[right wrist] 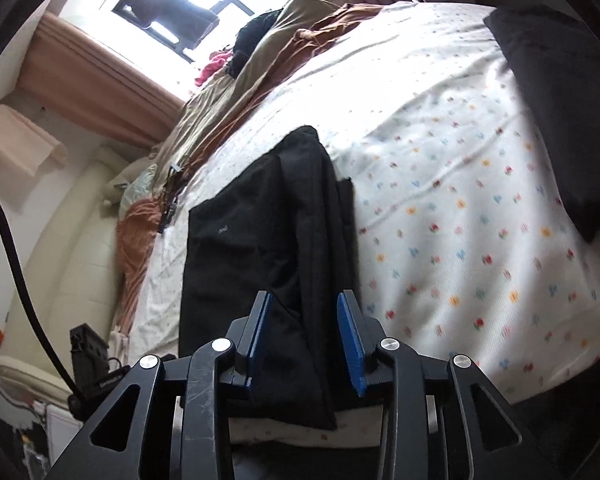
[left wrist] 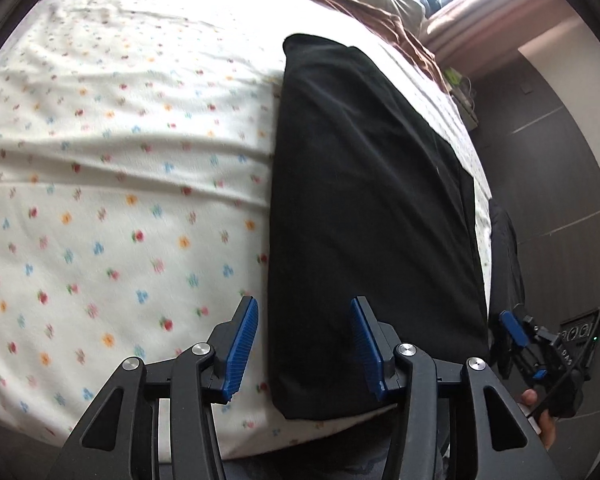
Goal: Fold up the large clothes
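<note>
Your flowered bedsheet (left wrist: 120,168) carries the black garment (left wrist: 364,220), folded into a long flat strip near the bed's edge, smooth with faint creases. Your left gripper (left wrist: 304,344) hovers wide open over its near end, holding nothing. Your right gripper (right wrist: 306,340) is open too, empty.

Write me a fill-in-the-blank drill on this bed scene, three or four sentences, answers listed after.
1. The folded garment in front of the left gripper is ____ in colour.
2. It lies on a white bedsheet printed with small ____.
3. The jaws of the right gripper stand ____, with black cloth between them.
4. At the far side of the bed, rumpled bedding is tan and ____.

Answers: black; flowers; open; brown
</note>
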`<state>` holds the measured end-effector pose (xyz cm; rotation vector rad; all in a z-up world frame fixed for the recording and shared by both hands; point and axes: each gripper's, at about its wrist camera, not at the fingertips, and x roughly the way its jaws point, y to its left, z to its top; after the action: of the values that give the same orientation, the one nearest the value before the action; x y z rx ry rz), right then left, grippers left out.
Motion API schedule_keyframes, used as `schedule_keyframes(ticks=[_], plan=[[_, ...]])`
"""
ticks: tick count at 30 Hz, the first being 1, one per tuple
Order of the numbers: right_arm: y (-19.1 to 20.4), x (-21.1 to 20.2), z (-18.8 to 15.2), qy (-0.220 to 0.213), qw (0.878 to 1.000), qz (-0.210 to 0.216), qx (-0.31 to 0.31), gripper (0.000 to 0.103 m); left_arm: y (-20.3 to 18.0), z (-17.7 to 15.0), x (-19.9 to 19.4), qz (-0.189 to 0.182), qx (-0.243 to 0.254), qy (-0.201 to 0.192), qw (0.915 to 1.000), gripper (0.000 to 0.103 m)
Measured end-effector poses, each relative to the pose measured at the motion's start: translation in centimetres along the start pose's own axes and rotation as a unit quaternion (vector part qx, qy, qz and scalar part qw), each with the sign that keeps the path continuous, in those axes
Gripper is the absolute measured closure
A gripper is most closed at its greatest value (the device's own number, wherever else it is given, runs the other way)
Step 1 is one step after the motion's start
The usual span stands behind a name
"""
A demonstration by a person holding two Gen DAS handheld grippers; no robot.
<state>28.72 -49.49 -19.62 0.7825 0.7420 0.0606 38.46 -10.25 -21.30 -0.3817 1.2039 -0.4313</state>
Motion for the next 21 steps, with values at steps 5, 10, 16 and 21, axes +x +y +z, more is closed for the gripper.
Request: schedule_keyframes(ticks=[5,10,16,21], plan=[[2.3,3.4,3.8,0.012,0.999,0.009,-0.034,0.047,0.7,2.1,0.5,0.002,-0.017,-0.006,0.9998,0.053],[3.1,7.9,6.4,0.041,0.998,0.012,-0.048,0.047,1.0,4.1,1.3,-0.001,-0.025,-0.005,0.9997,0.053],[1.9,12.3,8.1,0.073,0.997,0.009,-0.034,0.047,1.1,6.5,2.4,-0.002,-0.024,-0.009,0.9997,0.053],[1.9,14.7,8.9,0.099,0.994,0.033,-0.029,0.091,0.8,8.2,3.5,-0.002,-0.023,-0.011,0.9997,0.052]])
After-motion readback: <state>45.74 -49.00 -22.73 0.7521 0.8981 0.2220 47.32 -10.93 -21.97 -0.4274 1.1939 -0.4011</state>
